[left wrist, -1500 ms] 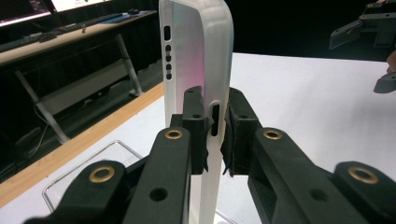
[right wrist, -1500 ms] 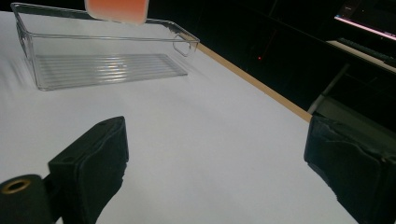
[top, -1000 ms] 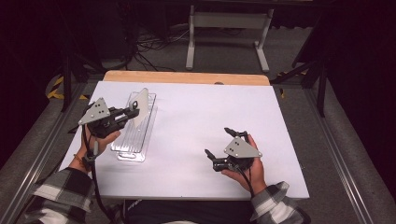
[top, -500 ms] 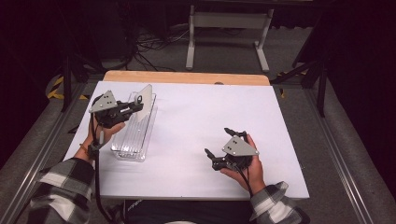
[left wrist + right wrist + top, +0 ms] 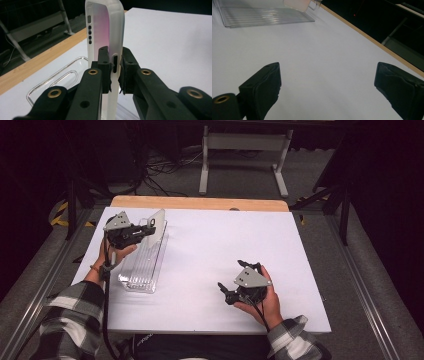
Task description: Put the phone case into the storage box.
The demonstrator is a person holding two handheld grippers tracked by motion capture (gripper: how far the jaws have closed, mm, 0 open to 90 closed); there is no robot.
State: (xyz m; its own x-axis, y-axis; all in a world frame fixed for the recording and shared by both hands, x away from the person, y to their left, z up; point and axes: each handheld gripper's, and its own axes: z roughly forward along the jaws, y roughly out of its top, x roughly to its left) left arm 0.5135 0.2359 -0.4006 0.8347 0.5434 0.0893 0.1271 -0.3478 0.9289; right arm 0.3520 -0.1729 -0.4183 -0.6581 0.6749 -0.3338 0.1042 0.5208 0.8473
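My left gripper (image 5: 149, 226) is shut on a frosted, translucent phone case (image 5: 158, 222), held upright on edge over the far end of a clear ribbed plastic tray (image 5: 142, 265). In the left gripper view the pads pinch the case (image 5: 105, 32) by its side rim, at a slot cut-out, with the left gripper (image 5: 115, 67) above the tray (image 5: 50, 82). My right gripper (image 5: 226, 292) rests low at the front right of the white table, open, nothing between its jaws. The right gripper view looks between the right gripper's (image 5: 327, 82) jaws to the tray (image 5: 262, 15) and the case (image 5: 297, 5).
The white table top (image 5: 225, 240) has a wooden strip (image 5: 200, 202) along its far edge. Beyond it stand a metal frame (image 5: 242, 150) and cables on a dark floor. Rails run along both sides of the table.
My left gripper has carried the phone case toward the far end of the tray and slightly right. The right gripper has stayed where it was.
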